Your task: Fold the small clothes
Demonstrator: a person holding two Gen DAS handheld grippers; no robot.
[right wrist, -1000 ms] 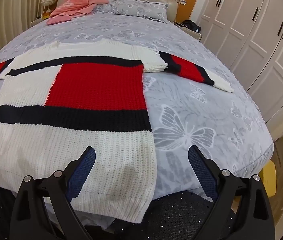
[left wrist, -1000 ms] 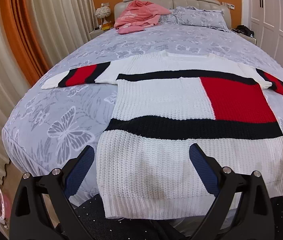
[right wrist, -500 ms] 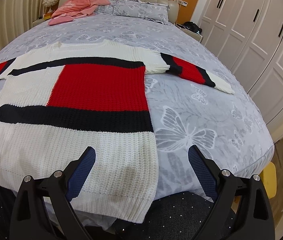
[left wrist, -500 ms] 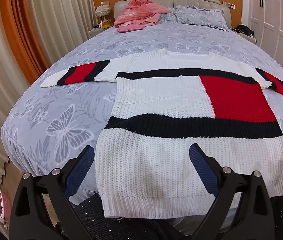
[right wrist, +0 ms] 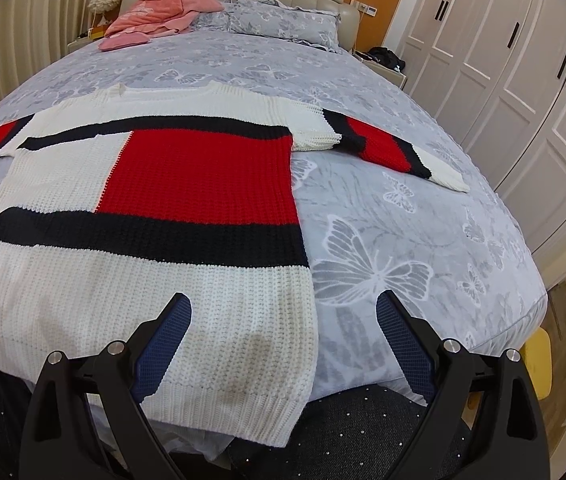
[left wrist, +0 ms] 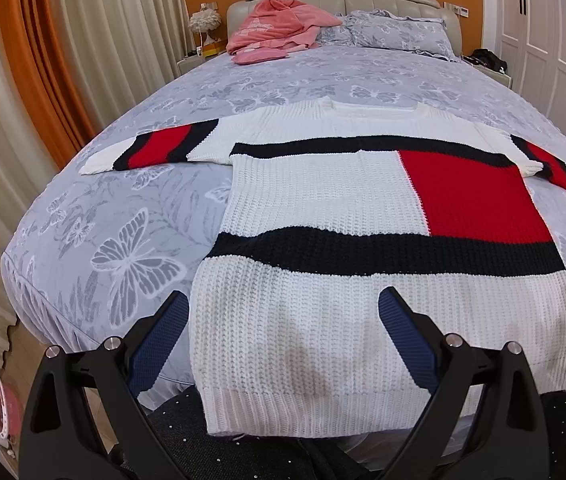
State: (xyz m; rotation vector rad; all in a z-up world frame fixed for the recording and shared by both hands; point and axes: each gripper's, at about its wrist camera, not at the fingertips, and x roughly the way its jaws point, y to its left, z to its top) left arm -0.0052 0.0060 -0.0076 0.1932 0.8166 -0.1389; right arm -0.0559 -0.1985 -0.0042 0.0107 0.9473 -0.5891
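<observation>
Left claw spread wide, gripping nothing, hung over the lower left of the frame above the hem. Right claw likewise wide and empty, low in its own view.

Risks, as judgement: chunky loose knit — apt to snag on a pad or stretch if pinched by one layer only; hem draped past the foot of the bed, so liable to slide off under an uneven pull; spread sleeves likely to drag and skew a fold.

Sweater flat on the bed, filling mid-frame, neck toward the top, sleeves out to both sides. Left corner of hem just beside the left claw's left finger; right edge of hem between the right claw's fingers.
</observation>
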